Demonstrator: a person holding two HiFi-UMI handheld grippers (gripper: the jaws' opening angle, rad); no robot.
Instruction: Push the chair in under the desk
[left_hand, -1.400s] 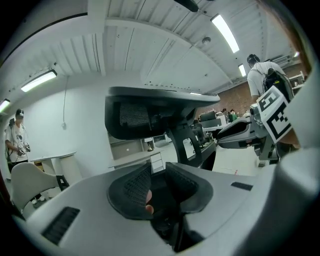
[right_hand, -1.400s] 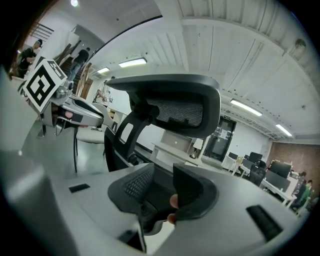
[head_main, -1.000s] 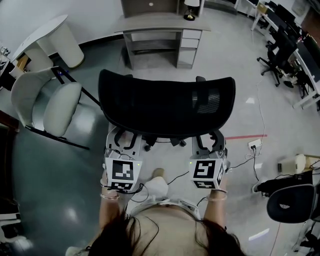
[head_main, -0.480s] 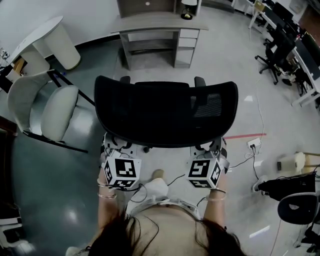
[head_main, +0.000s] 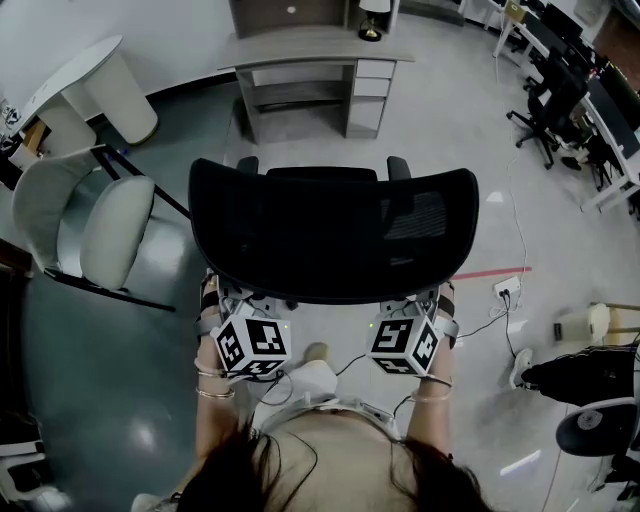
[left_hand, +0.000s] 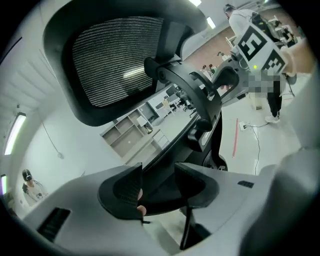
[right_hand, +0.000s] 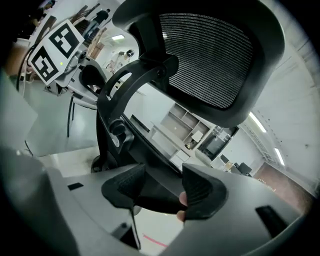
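A black mesh-backed office chair stands in the middle of the head view, its back toward me. It is well short of the grey desk at the far wall. Both grippers sit low behind the backrest, with their tips hidden under its lower edge. My left gripper and right gripper have just been opening, and both stand open. In the left gripper view the mesh back looms above my left gripper. The right gripper view shows the backrest over my right gripper. Dark chair frame shows in each gap, and no pad presses on it.
A white shell chair stands at the left, with a white round table behind it. Another black chair is at the lower right. A power strip with cables lies on the floor beside a red tape line. Office chairs and desks fill the far right.
Both marker cubes have rolled and dropped slightly behind the backrest, whose lower edge now covers more of the jaws. The jaws have spread wider.
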